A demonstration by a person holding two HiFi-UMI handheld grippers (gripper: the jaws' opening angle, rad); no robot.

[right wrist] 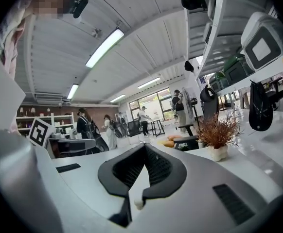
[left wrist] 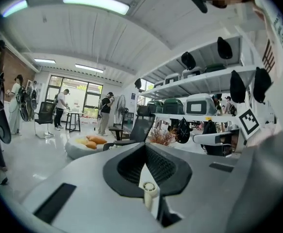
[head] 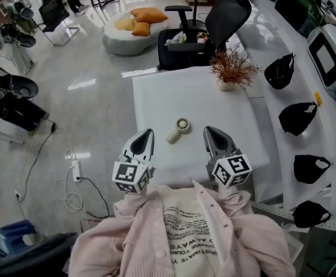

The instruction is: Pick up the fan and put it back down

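**Item: hand fan, lying loose between two shut grippers**

Fan [head: 179,130]: small, cream, handheld. It lay flat on the white surface [head: 156,97], near its front middle, with nothing touching it. The long axis ran on a diagonal. The round head pointed away and to the right, and the handle pointed back toward the person and to the left.

Left gripper [head: 147,133]: jaws closed together and empty. It was held near the fan on its left, and the handle end pointed roughly its way. Its own view showed the fan low and ahead through the slot between the jaws.

Right gripper [head: 209,131]: jaws likewise together, gripping nothing. It was near the fan on its right, level with the head end.

Judgement: the two stood about equally near. The left was better placed for the handle, but its jaws would have to part first.

Surface: otherwise bare, apart from a potted dried plant [head: 232,68] at the far right corner.

Room:
- a black office chair [head: 205,25] beyond the surface
- a round floor cushion [head: 113,39] carrying orange pillows
- a power strip [head: 75,171] and cables on the floor to the left
- dark caps [head: 298,118] along the right-hand shelf
- several people standing far off
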